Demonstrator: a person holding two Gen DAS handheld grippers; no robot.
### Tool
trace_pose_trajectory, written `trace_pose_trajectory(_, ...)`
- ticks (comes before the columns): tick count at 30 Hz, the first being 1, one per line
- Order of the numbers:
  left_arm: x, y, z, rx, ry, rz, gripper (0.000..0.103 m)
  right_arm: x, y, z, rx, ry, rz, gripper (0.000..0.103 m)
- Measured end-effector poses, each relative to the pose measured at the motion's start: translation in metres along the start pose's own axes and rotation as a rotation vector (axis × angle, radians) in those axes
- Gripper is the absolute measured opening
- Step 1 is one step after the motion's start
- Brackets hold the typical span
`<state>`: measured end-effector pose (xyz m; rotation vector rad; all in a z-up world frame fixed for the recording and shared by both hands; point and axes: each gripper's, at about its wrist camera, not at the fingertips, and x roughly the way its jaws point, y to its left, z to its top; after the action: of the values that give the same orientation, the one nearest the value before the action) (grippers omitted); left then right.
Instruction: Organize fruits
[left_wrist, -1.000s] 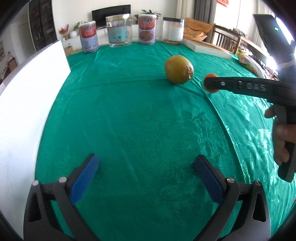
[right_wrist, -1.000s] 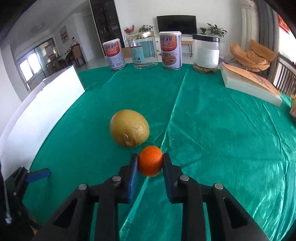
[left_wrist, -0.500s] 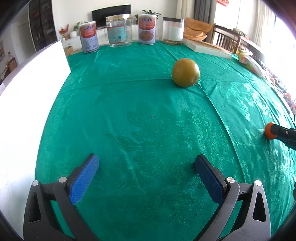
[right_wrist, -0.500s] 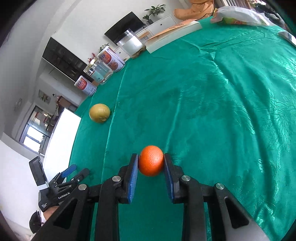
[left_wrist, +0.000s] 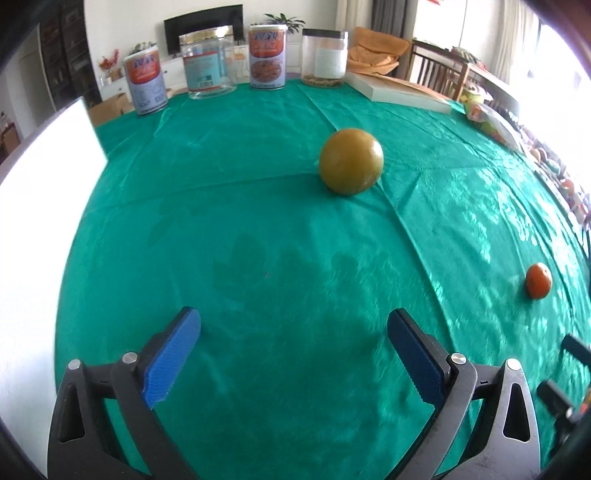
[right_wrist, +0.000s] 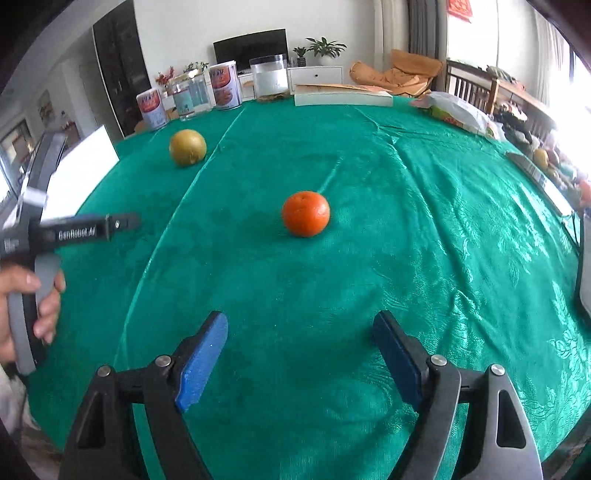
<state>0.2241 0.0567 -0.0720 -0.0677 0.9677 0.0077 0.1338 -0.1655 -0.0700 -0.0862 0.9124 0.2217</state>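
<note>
My right gripper has just been opening, and its blue-padded jaws now stand wide apart with nothing between them. The small round orange mandarin sits free on the shiny green patterned tablecloth, ahead of the pads and clear of both. My left gripper is likewise spread wide and empty, hanging over bare cloth.

The larger yellow-green round fruit rests farther up the table, close beside a long crease in the cloth (it looks like a pomelo or big citrus, though I cannot say which). From the left wrist view the mandarin lies well off to the right, well apart from the big fruit, near the table's right edge.

In the right wrist view I can see a hand wrapped around the grey handle of the left tool at the left border, its black arm reaching in over the cloth.

Along the far edge stand two red-labelled cylindrical tins, a clear glass jar with a blue label between them, and a clear plastic canister to their right. A flat white box lies beyond that, and a white upright board stands at the table's left side.
</note>
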Motion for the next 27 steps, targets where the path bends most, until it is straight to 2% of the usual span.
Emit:
trace_pose_trajectory(4,0.015,-0.008,0.043,-0.057,-0.014,-0.061,0.102,0.007,0.007,0.003,-0.033,0.005,-0.014,0.097)
trace_pose_trajectory(10,0.046,-0.036,0.073,0.042,-0.051,0.020,0.100,0.009,0.007,0.002,-0.025,0.014,-0.012,0.103)
trace_pose_trajectory(12,0.048,-0.039,0.074,0.045,-0.075,0.012,0.072,0.009,0.007,0.002,-0.025,0.014,-0.012,0.103)
trace_pose_trajectory(13,0.050,-0.038,0.074,0.042,-0.060,-0.017,0.052,0.009,0.007,0.001,-0.025,0.014,-0.011,0.103)
trace_pose_trajectory(14,0.047,-0.037,0.073,0.029,-0.058,-0.014,0.051,0.009,0.007,0.002,-0.025,0.015,-0.010,0.103)
trace_pose_trajectory(16,0.036,-0.031,0.064,0.012,-0.062,0.003,0.051,0.010,0.006,0.002,-0.026,0.016,-0.009,0.103)
trace_pose_trajectory(19,0.006,-0.025,0.041,0.015,-0.048,-0.010,0.051,0.010,0.006,0.002,-0.026,0.015,-0.009,0.103)
trace_pose_trajectory(23,-0.043,-0.019,-0.009,0.059,-0.027,-0.026,0.051,0.009,0.006,0.002,-0.026,0.015,-0.010,0.103)
trace_pose_trajectory(27,-0.063,-0.014,-0.061,0.083,0.032,-0.040,0.051,0.010,0.006,0.002,-0.026,0.012,-0.012,0.103)
